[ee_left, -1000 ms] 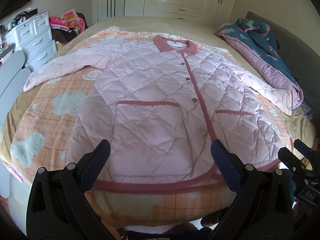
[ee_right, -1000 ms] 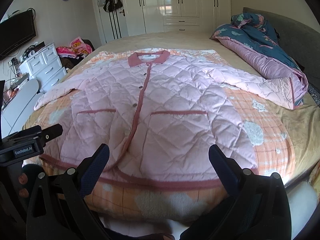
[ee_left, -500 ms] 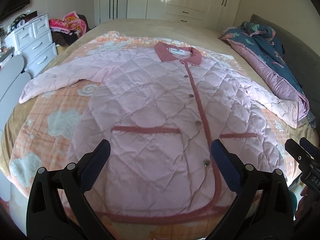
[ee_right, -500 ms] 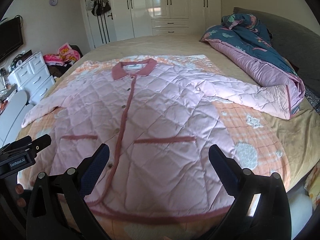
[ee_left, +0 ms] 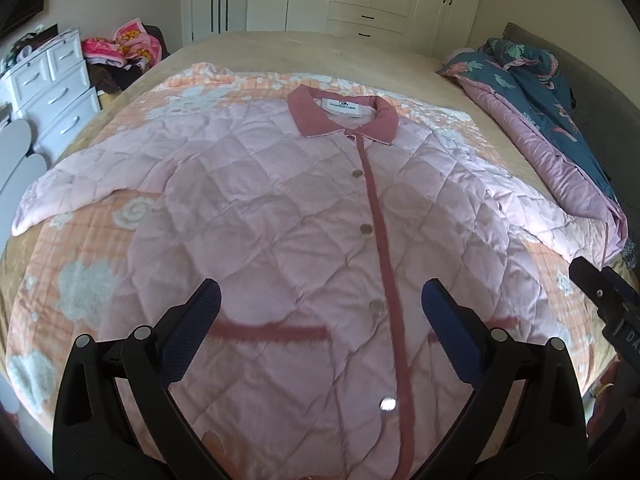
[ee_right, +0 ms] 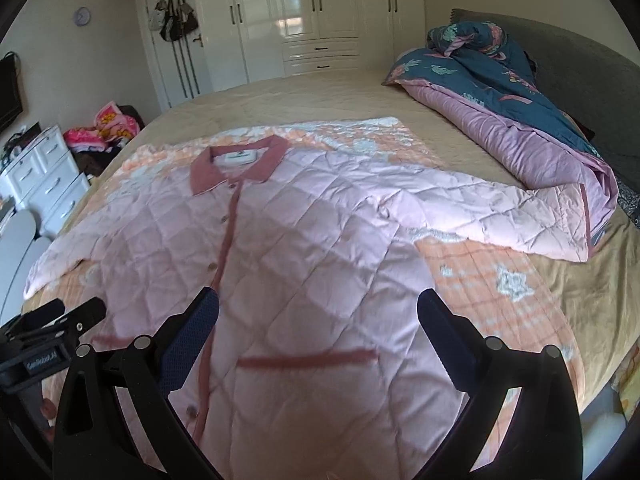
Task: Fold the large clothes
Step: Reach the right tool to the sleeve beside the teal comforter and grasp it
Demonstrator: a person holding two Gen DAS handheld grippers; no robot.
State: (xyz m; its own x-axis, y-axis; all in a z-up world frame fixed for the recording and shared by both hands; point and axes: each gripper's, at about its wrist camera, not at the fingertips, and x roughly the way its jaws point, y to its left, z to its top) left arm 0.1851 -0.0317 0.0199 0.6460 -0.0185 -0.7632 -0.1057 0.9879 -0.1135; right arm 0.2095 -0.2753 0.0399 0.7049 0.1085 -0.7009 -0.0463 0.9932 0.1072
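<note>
Bedroom, white wardrobe (ee_right: 304, 20) at twelve o'clock, and a big bed (ee_right: 320, 96) filling the view. On it an orange blanket (ee_right: 492, 292), and flat on that the pink quilted jacket (ee_left: 304, 216), buttoned, collar (ee_left: 344, 116) at twelve, sleeves out to nine and three. Left gripper (ee_left: 320, 304) hangs over the jacket's lower front, jaws spread wide, holding nothing. Right gripper (ee_right: 318, 308) likewise, wide apart and empty. Rumpled duvet (ee_right: 508, 96) at two o'clock, drawers (ee_left: 52, 80) at ten.
</note>
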